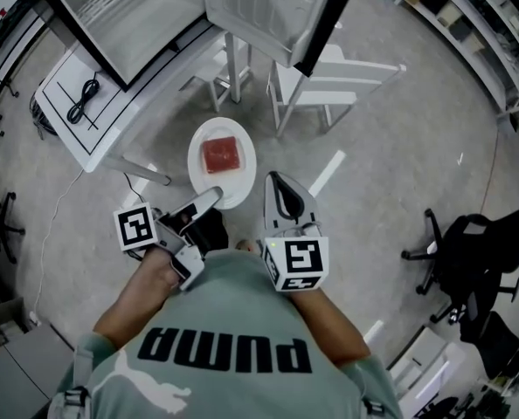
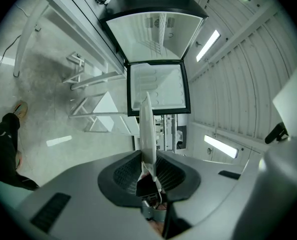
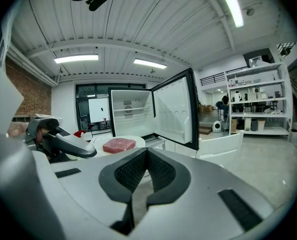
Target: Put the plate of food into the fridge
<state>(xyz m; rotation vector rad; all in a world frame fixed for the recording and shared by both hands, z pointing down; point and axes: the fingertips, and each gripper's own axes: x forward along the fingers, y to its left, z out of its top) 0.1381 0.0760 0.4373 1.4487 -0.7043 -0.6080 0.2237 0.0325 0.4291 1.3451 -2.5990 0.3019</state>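
While my left gripper (image 1: 212, 195) clamps the white plate (image 1: 242, 180) by its rim, red meat slab (image 1: 220, 154) on it, my right gripper (image 1: 277, 182) is closed, empty, before the open fridge (image 1: 124, 20).

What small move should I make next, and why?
Probably carry the plate forward, kept level, toward the open fridge: the left gripper is shut on its rim, the meat lies on top, and the plate is outside the fridge.
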